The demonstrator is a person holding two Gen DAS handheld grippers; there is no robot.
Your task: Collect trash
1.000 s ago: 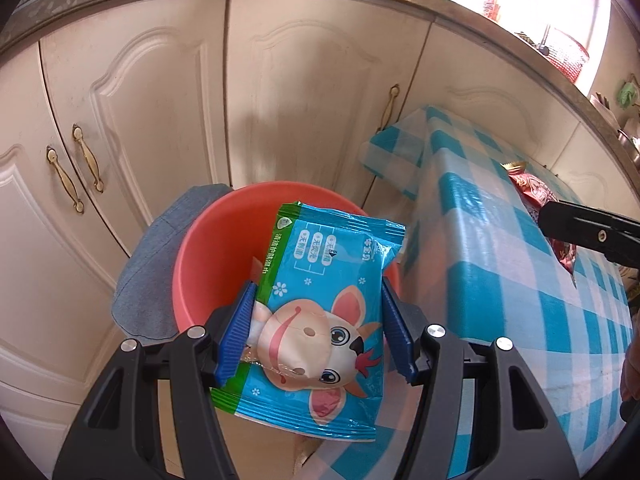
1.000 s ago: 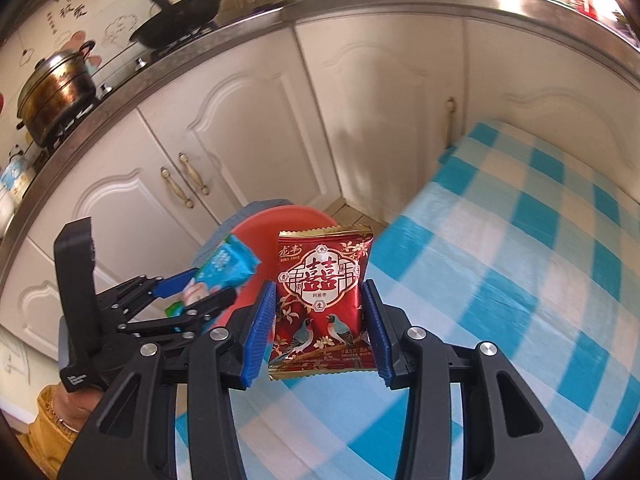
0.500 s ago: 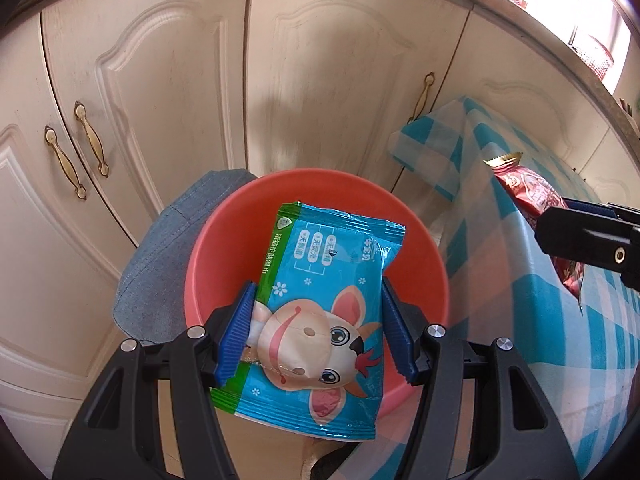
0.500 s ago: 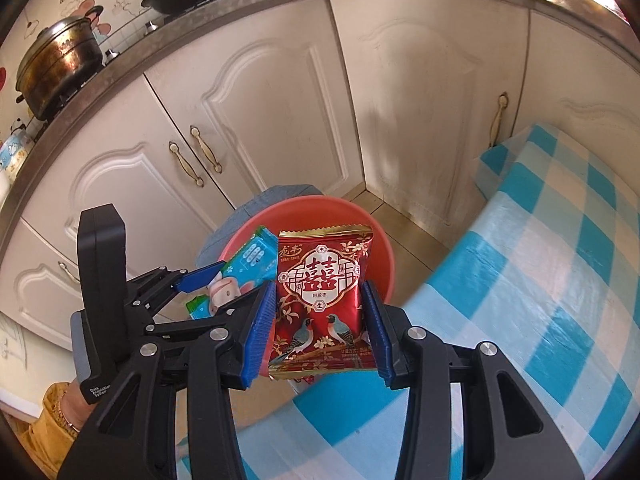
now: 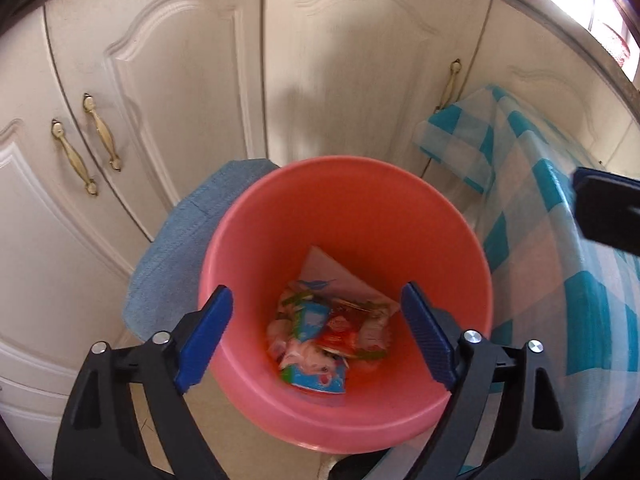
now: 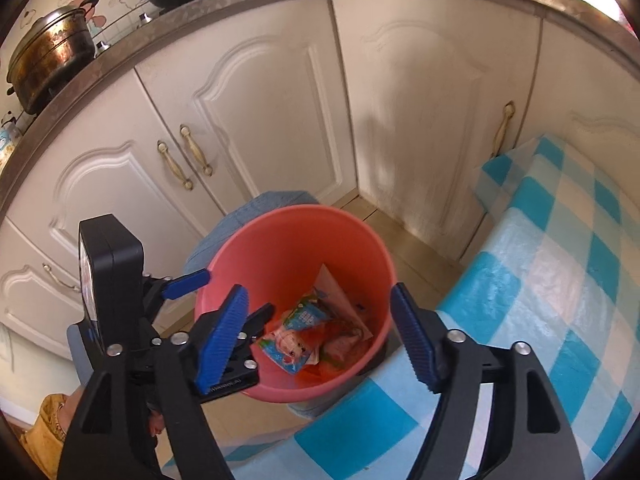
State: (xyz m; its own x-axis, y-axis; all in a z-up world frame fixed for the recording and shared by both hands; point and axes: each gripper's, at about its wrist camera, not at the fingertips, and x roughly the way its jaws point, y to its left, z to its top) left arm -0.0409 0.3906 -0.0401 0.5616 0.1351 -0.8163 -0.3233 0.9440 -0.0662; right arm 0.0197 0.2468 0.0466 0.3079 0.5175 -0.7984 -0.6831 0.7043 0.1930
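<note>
A red bucket (image 5: 344,162) stands on the floor below both grippers, also seen in the right wrist view (image 6: 296,210). At its bottom lie several wrappers. Among them are the blue cartoon packet (image 5: 316,372) (image 6: 292,340) and the red packet (image 5: 340,330). My left gripper (image 5: 316,290) hangs over the bucket, its jaws opening, with nothing between them. My right gripper (image 6: 318,290) is likewise opening and empty above the rim. In the right wrist view the left gripper (image 6: 238,291) sits at the bucket's left edge.
A table with a blue checked cloth (image 5: 560,240) (image 6: 540,280) stands right of the bucket. A blue-grey stool (image 5: 188,232) is behind the bucket. White cabinet doors (image 5: 160,100) close off the back. A pot (image 6: 48,52) and a wok sit on the counter.
Both grippers have opened. The blue cartoon packet and the red packet have left the jaws and now lie in the bucket. Both views have moved closer over the bucket.
</note>
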